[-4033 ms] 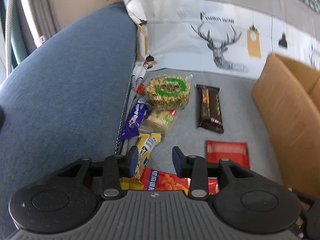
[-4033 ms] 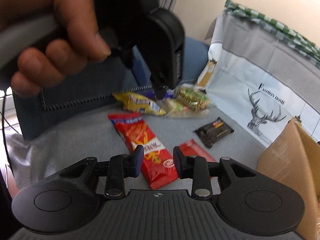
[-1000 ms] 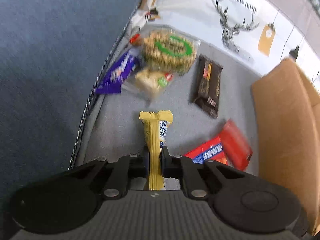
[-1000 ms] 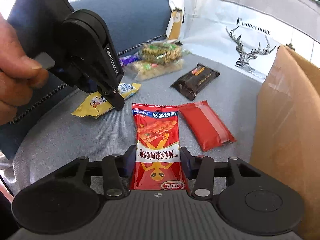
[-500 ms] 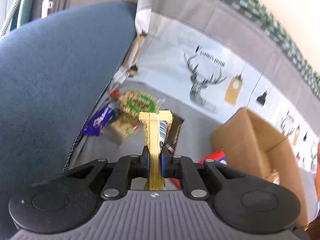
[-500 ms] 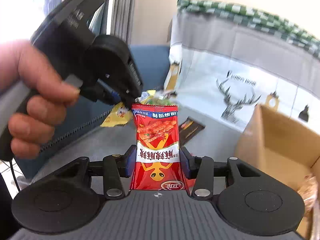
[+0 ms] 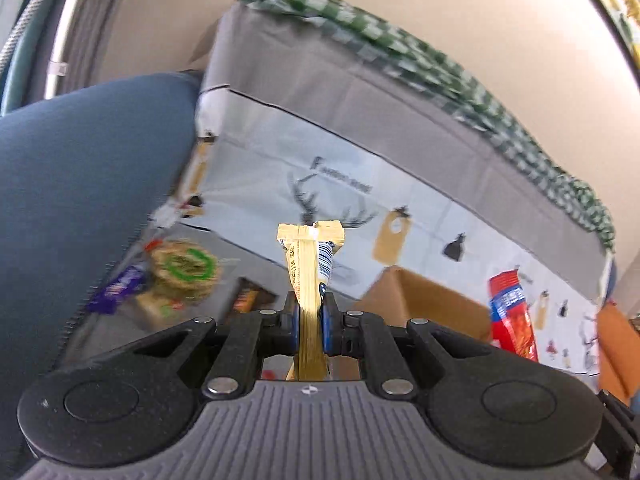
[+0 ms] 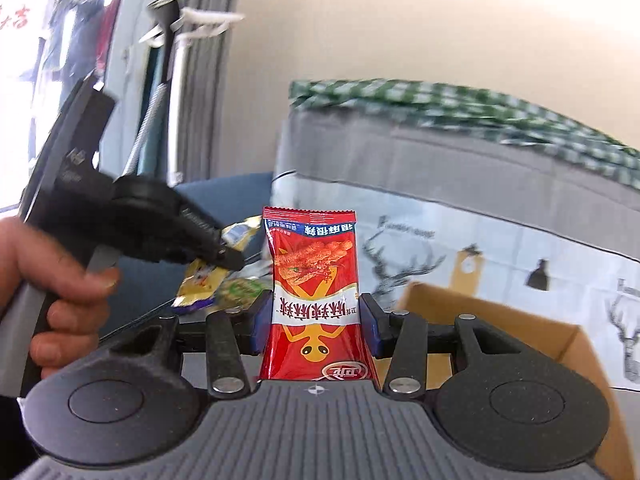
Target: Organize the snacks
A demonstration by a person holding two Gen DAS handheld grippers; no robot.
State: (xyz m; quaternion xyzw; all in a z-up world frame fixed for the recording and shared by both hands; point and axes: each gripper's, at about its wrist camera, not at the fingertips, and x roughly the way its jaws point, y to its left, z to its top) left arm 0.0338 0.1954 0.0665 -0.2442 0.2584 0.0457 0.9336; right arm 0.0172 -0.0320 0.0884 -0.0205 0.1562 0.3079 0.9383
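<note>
Left tongs (image 7: 308,316) pinch the yellow packet (image 7: 310,264), right tongs (image 8: 314,320) clamp the red packet (image 8: 316,292); carry both level over the cardboard box (image 8: 520,332) at four o'clock, then release.

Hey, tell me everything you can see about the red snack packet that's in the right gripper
The red snack packet is a glossy foil pouch with crimped ends, a white band of Chinese lettering, a picture of fried sticks and a yellow figure. It reads upside down in the right wrist view. The right gripper clamps its sides, holding it off the sofa, flat face to the camera, near the cardboard box.
</note>
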